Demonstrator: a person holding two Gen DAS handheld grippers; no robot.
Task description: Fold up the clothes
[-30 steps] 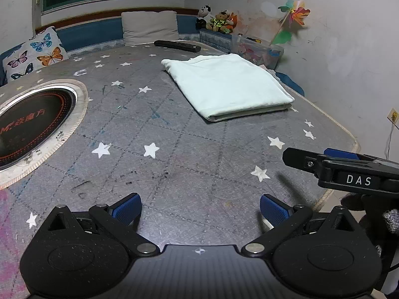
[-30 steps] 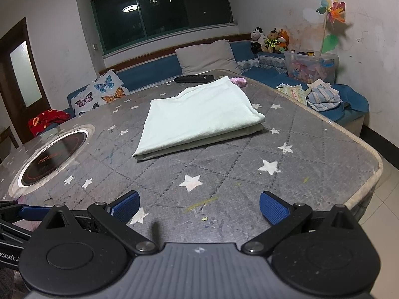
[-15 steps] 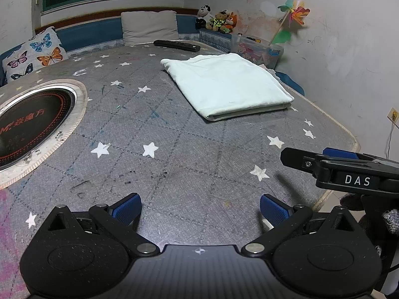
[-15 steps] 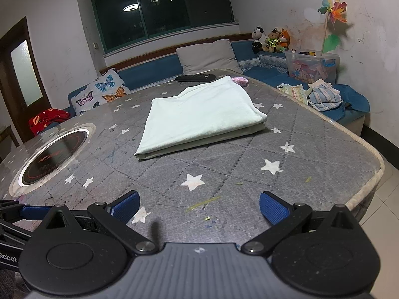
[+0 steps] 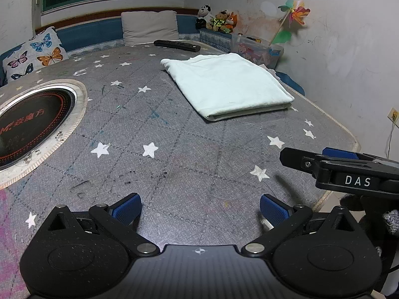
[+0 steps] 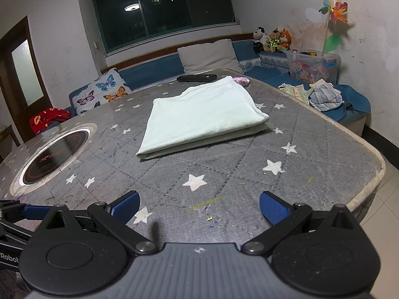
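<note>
A pale mint garment (image 5: 229, 84) lies folded into a flat rectangle on the grey star-patterned table (image 5: 174, 154), toward its far right; it also shows in the right wrist view (image 6: 202, 114). My left gripper (image 5: 199, 209) is open and empty, low over the near part of the table, well short of the garment. My right gripper (image 6: 198, 208) is open and empty near the table's front edge. The right gripper also shows from the side in the left wrist view (image 5: 346, 167), and the left one at the left edge of the right wrist view (image 6: 15, 211).
A round black induction cooktop (image 5: 30, 124) is set into the table's left side. A black remote (image 5: 177, 44) lies at the far edge. A bench with cushions (image 6: 207, 57), plush toys (image 6: 271, 39), a toy bin (image 6: 314, 64) and loose clothes (image 6: 324, 97) runs behind and right.
Both grippers have drifted slightly; the garment sits a touch lower and nearer in the right wrist view. The garment itself has not moved, and both grippers stay open.
</note>
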